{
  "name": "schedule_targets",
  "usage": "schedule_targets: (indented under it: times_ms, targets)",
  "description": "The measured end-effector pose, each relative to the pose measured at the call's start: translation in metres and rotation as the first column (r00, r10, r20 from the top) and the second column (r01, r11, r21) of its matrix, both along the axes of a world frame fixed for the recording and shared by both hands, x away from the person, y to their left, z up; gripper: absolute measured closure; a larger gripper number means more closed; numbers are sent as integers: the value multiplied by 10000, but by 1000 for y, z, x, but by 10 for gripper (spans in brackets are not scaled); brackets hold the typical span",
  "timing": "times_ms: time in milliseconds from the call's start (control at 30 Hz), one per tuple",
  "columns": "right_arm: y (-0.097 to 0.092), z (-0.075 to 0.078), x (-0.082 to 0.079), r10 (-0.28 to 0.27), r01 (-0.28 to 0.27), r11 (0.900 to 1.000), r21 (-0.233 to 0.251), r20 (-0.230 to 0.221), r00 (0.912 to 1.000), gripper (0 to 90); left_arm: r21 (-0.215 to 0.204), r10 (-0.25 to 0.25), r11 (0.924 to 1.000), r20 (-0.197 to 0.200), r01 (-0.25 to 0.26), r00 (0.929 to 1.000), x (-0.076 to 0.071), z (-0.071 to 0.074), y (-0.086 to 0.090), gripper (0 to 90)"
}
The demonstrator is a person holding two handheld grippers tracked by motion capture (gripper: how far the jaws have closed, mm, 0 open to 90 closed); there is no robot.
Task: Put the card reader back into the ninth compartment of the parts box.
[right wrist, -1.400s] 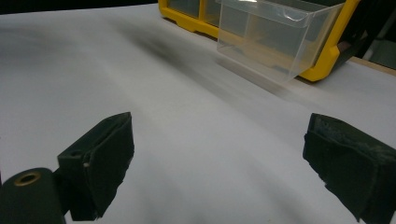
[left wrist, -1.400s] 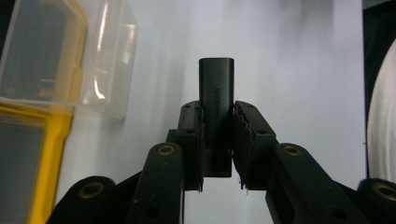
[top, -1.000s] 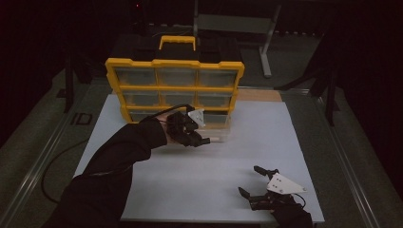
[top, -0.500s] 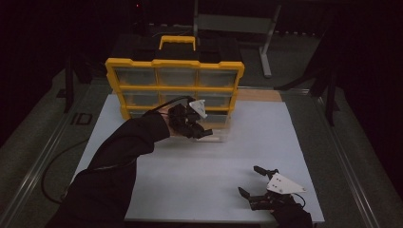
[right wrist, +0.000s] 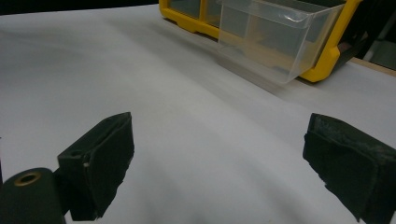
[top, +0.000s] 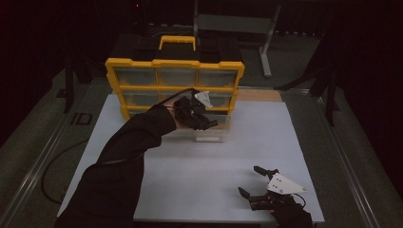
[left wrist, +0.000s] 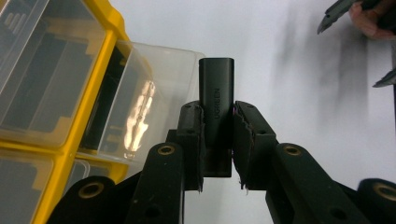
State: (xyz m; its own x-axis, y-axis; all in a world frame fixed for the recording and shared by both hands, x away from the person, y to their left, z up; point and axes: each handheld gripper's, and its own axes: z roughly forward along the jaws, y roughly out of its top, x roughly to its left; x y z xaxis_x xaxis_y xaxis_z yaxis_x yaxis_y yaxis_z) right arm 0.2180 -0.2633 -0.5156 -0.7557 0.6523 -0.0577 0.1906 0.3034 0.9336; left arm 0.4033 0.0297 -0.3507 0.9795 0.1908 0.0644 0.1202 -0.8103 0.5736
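Observation:
My left gripper (left wrist: 217, 112) is shut on a small black block marked UGREEN (left wrist: 216, 88), which stands up between the pads. In the high view this left gripper (top: 209, 123) hovers just above a clear plastic drawer (top: 211, 133) pulled out of the bottom row of a yellow organizer box (top: 175, 66). The left gripper view has the drawer (left wrist: 159, 93) directly behind the block. My right gripper (top: 259, 183) rests at the near right of the white mat, open, with nothing between its pads (right wrist: 100, 163). It faces the drawer (right wrist: 275, 42).
The organizer has a black top with a yellow handle (top: 177, 42) and several clear drawers. A white mat (top: 199, 180) covers the table. A cable (top: 52, 171) trails off the left side. A metal stand (top: 266, 42) rises behind the table.
My left gripper has risen and moved back toward the organizer with the black block still in it. The right gripper has stayed put.

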Motion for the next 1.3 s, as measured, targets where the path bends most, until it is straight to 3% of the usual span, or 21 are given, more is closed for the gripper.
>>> schedule_targets:
  times_ms: [467,767,1300]
  targets:
    - [-1,1,0,5,-4,10000,-71,83,10000,90,-132,743,9972,67,-742,9972,18,-9,-9,745]
    - [-1,1,0,25,-24,10000,-74,109,9999,90,-3,1283,9917,92,-1283,9917,25,-17,-12,745]
    - [-1,1,0,-29,30,10000,-66,122,9999,90,466,1594,9860,163,-1600,9871,31,-39,-19,744]
